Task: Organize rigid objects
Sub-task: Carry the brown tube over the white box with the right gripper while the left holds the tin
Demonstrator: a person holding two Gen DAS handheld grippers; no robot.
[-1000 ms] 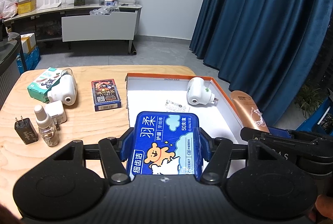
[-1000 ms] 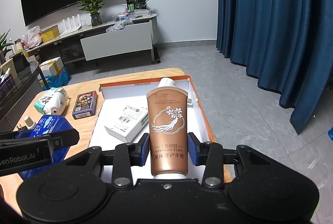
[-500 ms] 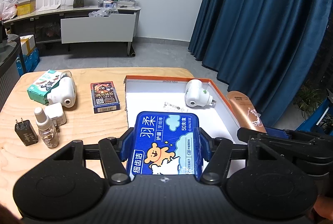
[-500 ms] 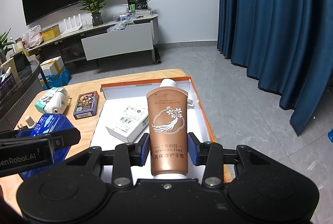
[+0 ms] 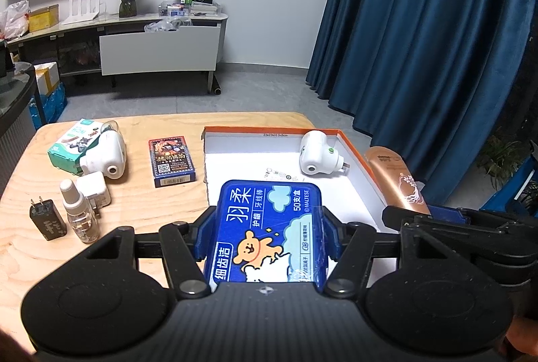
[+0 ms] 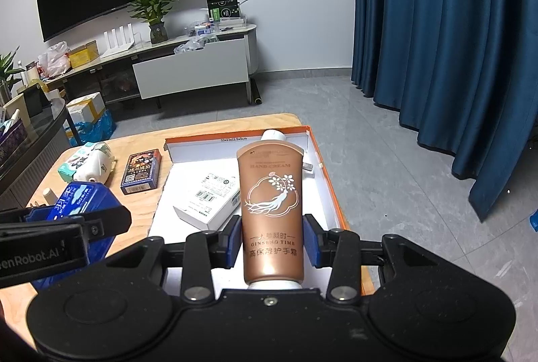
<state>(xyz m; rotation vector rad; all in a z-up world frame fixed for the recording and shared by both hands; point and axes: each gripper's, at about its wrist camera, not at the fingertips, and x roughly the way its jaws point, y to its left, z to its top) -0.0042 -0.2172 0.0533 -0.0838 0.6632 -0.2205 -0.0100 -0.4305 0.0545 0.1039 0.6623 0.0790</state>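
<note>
Ahead of the left gripper (image 5: 265, 237), which clasps the floss-pick box (image 5: 269, 234), the open tray (image 5: 356, 160) sits on the table (image 5: 141, 210) with a plug-in device (image 5: 317, 153) in its far right corner. Left of the tray lie a card deck (image 5: 170, 160), then a carton (image 5: 72, 145), chargers and a spray bottle (image 5: 79, 210). The right gripper (image 6: 272, 239), to the right, grips the hand cream tube (image 6: 270, 200) over the tray, a flat box (image 6: 210, 197) lying just left of it.
</note>
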